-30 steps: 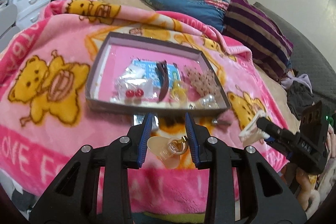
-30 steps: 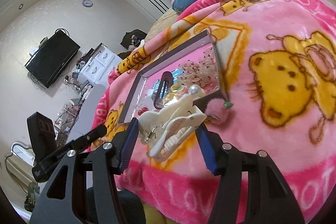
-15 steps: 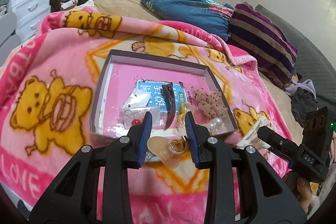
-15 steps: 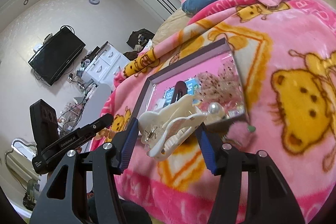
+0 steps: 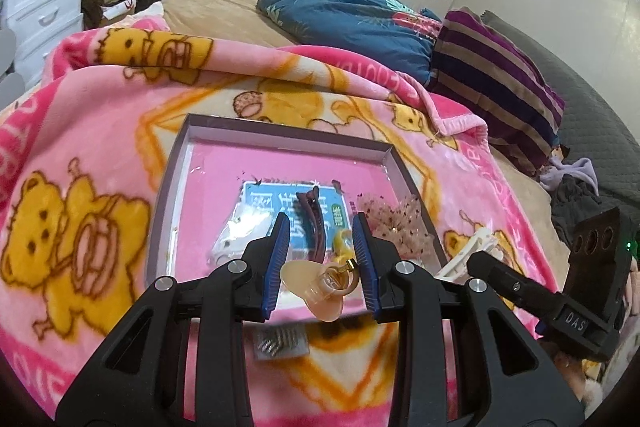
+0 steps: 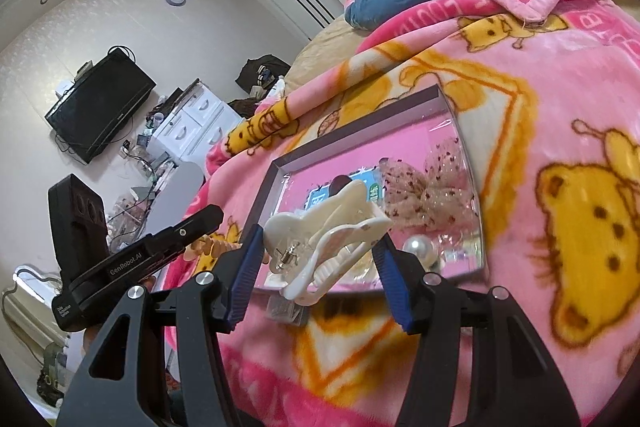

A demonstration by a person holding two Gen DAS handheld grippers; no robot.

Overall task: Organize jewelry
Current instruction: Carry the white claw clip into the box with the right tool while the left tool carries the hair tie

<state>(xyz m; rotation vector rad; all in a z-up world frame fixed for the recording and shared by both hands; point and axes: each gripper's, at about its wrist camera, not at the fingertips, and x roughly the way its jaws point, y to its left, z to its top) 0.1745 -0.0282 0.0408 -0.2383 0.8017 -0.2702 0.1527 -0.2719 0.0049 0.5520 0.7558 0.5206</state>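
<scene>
A pink bear-print blanket (image 5: 100, 131) covers the bed. On it rests a shallow tray (image 5: 168, 187) holding a netted bow (image 6: 424, 187), a dark hair clip (image 5: 312, 223) and a pearl (image 6: 418, 249). The right gripper (image 6: 320, 263) clamps a white claw clip (image 6: 324, 247) above the tray's near edge. The left gripper (image 5: 320, 263) clamps a beige clip (image 5: 320, 283) there too.
</scene>
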